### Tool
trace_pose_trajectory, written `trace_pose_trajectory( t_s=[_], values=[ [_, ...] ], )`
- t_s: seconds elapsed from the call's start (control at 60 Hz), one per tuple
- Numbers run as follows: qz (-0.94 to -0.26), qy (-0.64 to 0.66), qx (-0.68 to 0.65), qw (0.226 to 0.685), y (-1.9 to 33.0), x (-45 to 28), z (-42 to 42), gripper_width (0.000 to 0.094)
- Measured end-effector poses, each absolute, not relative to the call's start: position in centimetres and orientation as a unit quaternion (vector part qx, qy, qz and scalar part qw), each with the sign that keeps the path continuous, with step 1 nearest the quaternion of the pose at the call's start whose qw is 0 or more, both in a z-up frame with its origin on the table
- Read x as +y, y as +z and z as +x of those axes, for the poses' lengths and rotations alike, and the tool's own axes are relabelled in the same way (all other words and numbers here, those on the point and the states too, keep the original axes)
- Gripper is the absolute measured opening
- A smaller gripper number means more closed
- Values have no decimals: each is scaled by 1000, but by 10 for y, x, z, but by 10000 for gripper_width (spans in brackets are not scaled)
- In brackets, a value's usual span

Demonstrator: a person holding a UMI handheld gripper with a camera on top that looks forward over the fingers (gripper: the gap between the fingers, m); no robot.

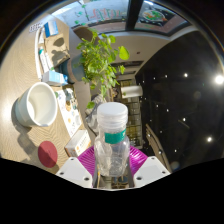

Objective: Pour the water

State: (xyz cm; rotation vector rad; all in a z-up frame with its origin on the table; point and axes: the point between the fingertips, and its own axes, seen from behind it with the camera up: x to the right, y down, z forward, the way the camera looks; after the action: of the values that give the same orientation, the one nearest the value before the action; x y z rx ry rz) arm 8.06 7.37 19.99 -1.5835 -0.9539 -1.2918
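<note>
The gripper point(111, 168) points forward and level, its fingers point(84, 166) clenched on a clear plastic bottle point(112, 140), whose lower body sits pressed between the purple pads point(138, 158). The bottle stands upright between the fingers, with a teal band and a white cap point(113, 114) at its top. Beyond it a leafy green plant point(100, 58) rises, and to the left a white bowl point(36, 103) rests on the light surface point(22, 75) near its edge, with a small red dish point(47, 152) nearer.

Cluttered surface with a plant and dishes

A leafy green plant point(100, 58) stands far centre; a white bowl point(38, 103) sits left, a red round object point(48, 152) nearer.
</note>
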Motion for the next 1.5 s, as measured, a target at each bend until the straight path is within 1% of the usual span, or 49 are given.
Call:
trace_pose_trajectory(
  t_s=[0.117,0.217,0.25,0.383,0.45,0.55,0.667,0.75,0.9,1.017,1.1,1.233,1.35,1.5],
  values=[
    [-551,-571,-474,382,187,90,34,406],
    [-504,-595,-526,341,171,95,15,407],
    [-491,-600,-537,333,167,96,12,408],
    [-466,-604,-569,308,156,98,6,407],
    [-460,-607,-575,299,156,97,6,407],
    [-462,-609,-572,298,163,95,10,408],
    [-484,-595,-559,314,174,88,13,408],
    [-518,-572,-535,344,186,82,16,405],
    [-636,-471,-436,428,207,70,29,410],
    [-717,-364,-336,490,208,63,42,411],
    [-763,-282,-270,515,191,61,49,410],
    [-812,-155,-184,532,146,59,52,409],
    [-835,-73,-127,531,103,62,49,413],
    [-851,-37,-86,517,56,67,55,414]
  ],
)
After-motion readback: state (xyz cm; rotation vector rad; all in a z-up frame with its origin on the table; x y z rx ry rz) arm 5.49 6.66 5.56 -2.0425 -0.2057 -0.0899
